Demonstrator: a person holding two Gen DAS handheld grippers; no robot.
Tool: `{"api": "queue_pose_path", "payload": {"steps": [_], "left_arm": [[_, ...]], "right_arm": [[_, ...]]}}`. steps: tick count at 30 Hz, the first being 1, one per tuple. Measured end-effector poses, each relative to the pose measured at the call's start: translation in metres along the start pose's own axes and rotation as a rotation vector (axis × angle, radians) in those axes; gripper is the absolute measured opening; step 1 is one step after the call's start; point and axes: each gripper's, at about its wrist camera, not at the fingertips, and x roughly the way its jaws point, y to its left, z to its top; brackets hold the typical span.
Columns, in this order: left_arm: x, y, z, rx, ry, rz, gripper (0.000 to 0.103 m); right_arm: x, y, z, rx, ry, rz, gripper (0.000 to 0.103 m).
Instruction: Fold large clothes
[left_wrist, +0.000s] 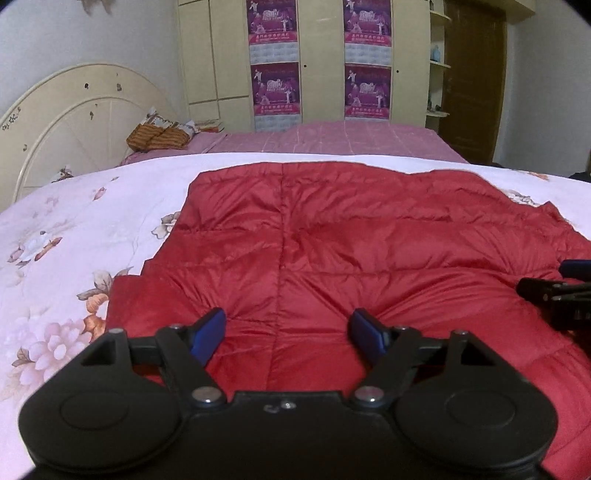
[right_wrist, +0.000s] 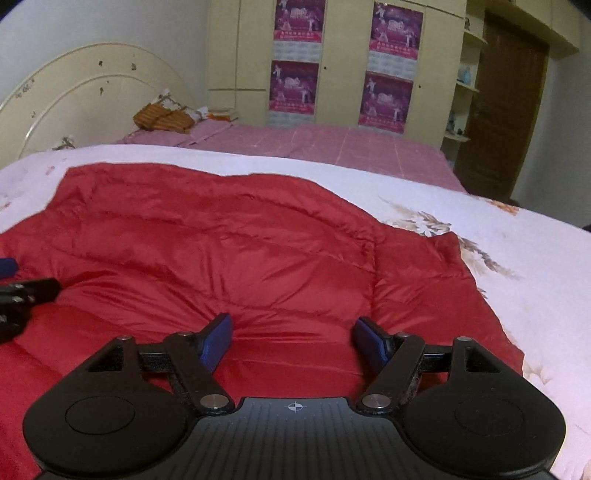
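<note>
A red quilted down jacket (left_wrist: 332, 251) lies spread flat on the floral bedcover; it also fills the right wrist view (right_wrist: 229, 251). My left gripper (left_wrist: 288, 328) is open and empty, just above the jacket's near part, left of its centre seam. My right gripper (right_wrist: 291, 332) is open and empty, above the jacket's near right part. The right gripper shows at the right edge of the left wrist view (left_wrist: 554, 295), and the left gripper at the left edge of the right wrist view (right_wrist: 22, 291). The two grippers are side by side.
The white floral bedcover (left_wrist: 55, 240) surrounds the jacket. Behind it are a pink sheet (left_wrist: 332, 140), an orange striped pillow (left_wrist: 159, 138) and a cream headboard (left_wrist: 74, 122). A wardrobe with purple posters (left_wrist: 277, 62) and a brown door (left_wrist: 472, 74) stand at the back.
</note>
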Motion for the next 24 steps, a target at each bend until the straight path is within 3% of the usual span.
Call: {"api": "queue_pose_path", "payload": {"steps": [9, 14, 24], "left_arm": [[0.000, 0.004, 0.002, -0.003, 0.030, 0.000, 0.075], [-0.014, 0.003, 0.007, 0.010, 0.027, 0.022, 0.073], [-0.069, 0.011, -0.003, -0.012, -0.023, -0.019, 0.074]], "right_arm": [[-0.006, -0.008, 0.005, 0.054, 0.038, 0.027, 0.072], [-0.034, -0.011, 0.011, 0.082, 0.003, 0.031, 0.072], [-0.094, 0.007, -0.002, 0.057, -0.048, 0.090, 0.072]]}}
